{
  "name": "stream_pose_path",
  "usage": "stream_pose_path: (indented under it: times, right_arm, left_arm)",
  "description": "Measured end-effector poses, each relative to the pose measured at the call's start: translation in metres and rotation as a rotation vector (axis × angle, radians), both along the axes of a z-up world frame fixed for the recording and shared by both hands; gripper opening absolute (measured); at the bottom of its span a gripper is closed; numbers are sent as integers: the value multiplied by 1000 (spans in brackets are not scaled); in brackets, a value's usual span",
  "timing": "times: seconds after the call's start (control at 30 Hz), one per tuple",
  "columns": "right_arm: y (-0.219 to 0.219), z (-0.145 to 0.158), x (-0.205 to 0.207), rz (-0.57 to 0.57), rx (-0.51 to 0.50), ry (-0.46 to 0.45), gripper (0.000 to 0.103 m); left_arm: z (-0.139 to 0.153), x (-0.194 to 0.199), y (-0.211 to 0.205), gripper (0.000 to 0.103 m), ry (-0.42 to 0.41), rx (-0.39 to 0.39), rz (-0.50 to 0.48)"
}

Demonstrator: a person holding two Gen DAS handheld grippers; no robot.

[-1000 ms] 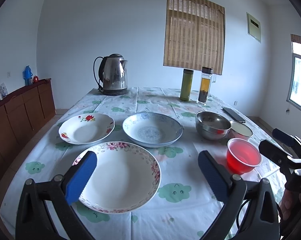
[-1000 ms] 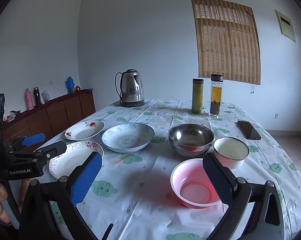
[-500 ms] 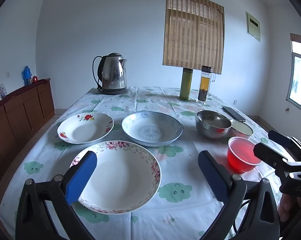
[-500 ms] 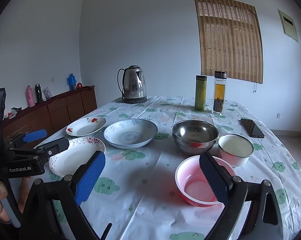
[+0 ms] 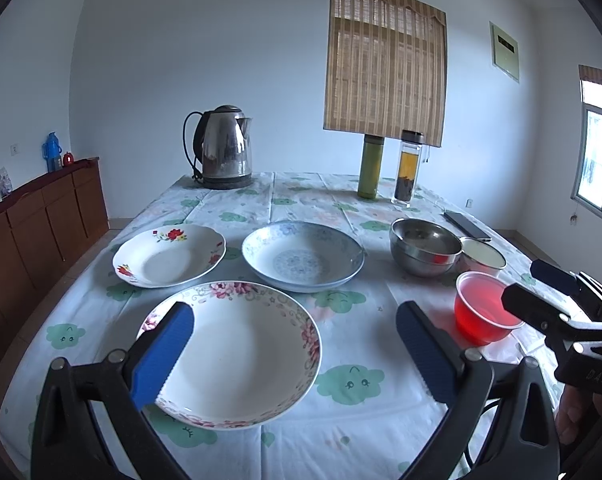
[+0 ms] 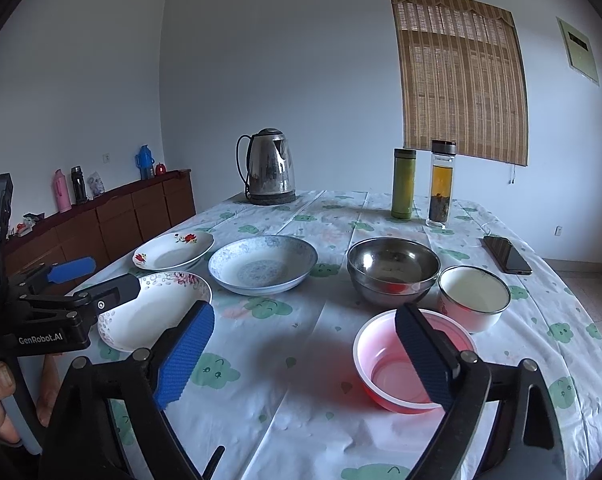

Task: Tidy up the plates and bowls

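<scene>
My left gripper (image 5: 293,352) is open and empty, hovering over a pink-flowered plate (image 5: 241,344) at the near left. Behind it lie a red-flowered plate (image 5: 169,256) and a blue-patterned plate (image 5: 301,256). My right gripper (image 6: 305,356) is open and empty above a red plastic bowl (image 6: 397,372); its right finger overlaps the bowl's rim in view. A steel bowl (image 6: 393,270) and a white enamel bowl (image 6: 473,296) stand just beyond. The red bowl (image 5: 483,306) and the right gripper (image 5: 541,292) also show in the left wrist view.
A kettle (image 5: 225,148), a green flask (image 5: 371,168) and a glass tea bottle (image 5: 409,168) stand at the table's far end. A phone (image 6: 507,260) lies at the far right. A wooden sideboard (image 5: 41,216) runs along the left wall.
Both grippers have crept slightly forward and lower over the table. The right gripper now sits closer over the red bowl. Nothing on the table has moved.
</scene>
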State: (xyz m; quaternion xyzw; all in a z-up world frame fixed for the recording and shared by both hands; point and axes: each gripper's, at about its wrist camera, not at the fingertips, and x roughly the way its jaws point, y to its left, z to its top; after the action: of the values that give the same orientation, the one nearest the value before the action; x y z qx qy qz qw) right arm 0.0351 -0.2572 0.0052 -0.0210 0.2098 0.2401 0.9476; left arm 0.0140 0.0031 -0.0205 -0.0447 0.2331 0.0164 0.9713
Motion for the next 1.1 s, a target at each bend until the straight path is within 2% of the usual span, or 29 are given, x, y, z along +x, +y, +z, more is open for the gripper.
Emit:
stream_pose_path:
  times: [0.53, 0.7, 0.77, 1.0, 1.03, 1.1]
  right_arm:
    - [24, -12, 11, 59, -29, 39, 84]
    - [41, -18, 18, 101, -52, 57, 73]
    - [51, -20, 20, 129, -63, 64, 72]
    - [93, -21, 31, 236, -111, 64, 66]
    - [99, -22, 34, 247, -122, 68, 65]
    - [112, -26, 44, 273, -136, 94, 57]
  left_arm:
    - [-10, 7, 13, 103, 26, -12, 11]
    - [-17, 13, 24, 102, 52, -22, 22]
    - [-20, 14, 31, 101, 64, -19, 36]
    - [-31, 14, 69, 92, 92, -30, 119]
    - [-34, 15, 75, 88, 102, -29, 133]
    - [-40, 16, 85, 81, 127, -39, 154]
